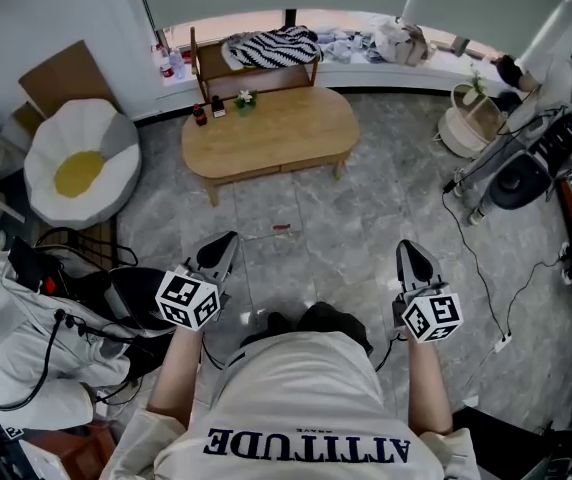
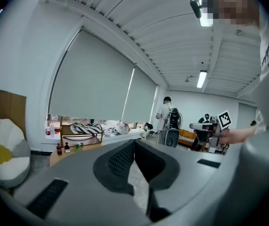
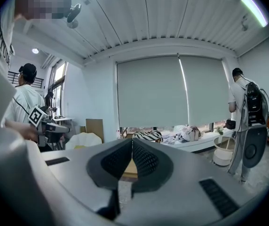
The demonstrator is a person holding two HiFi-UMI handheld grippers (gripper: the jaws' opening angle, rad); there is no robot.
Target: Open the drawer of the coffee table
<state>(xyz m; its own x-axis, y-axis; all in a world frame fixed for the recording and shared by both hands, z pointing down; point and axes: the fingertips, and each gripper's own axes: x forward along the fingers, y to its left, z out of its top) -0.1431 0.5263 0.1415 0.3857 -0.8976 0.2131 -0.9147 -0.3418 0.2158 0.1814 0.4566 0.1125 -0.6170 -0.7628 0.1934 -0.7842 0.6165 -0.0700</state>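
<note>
The person's white shirt (image 1: 296, 408) fills the head view at 6 o'clock, with both forearms reaching forward from it. The left gripper (image 1: 228, 240) sits at about 7 o'clock and the right gripper (image 1: 412, 251) at about 5 o'clock. Both are held over bare grey floor (image 1: 316, 218) and touch nothing. Each gripper's own view shows its jaws closed tip to tip, with nothing between them.

The coffee table (image 1: 271, 128) stands at 12 o'clock, well apart from both grippers. Small bottles (image 1: 206, 111) and a plant (image 1: 245, 99) sit at its far left corner. Its front rail (image 1: 284, 167), facing the person, shows only a faint seam where the drawer should be. No handle can be made out, and nothing looks pulled out.

I judge this to be the approach: the task's real work has not started. The next move calls for closing the gap to the table and lowering one gripper to the height of the front rail. Its jaws would then have to part to take whatever lip or pull the drawer offers, followed by a straight pull toward 6 o'clock. The drawer's grip point will need a closer look first.
</note>
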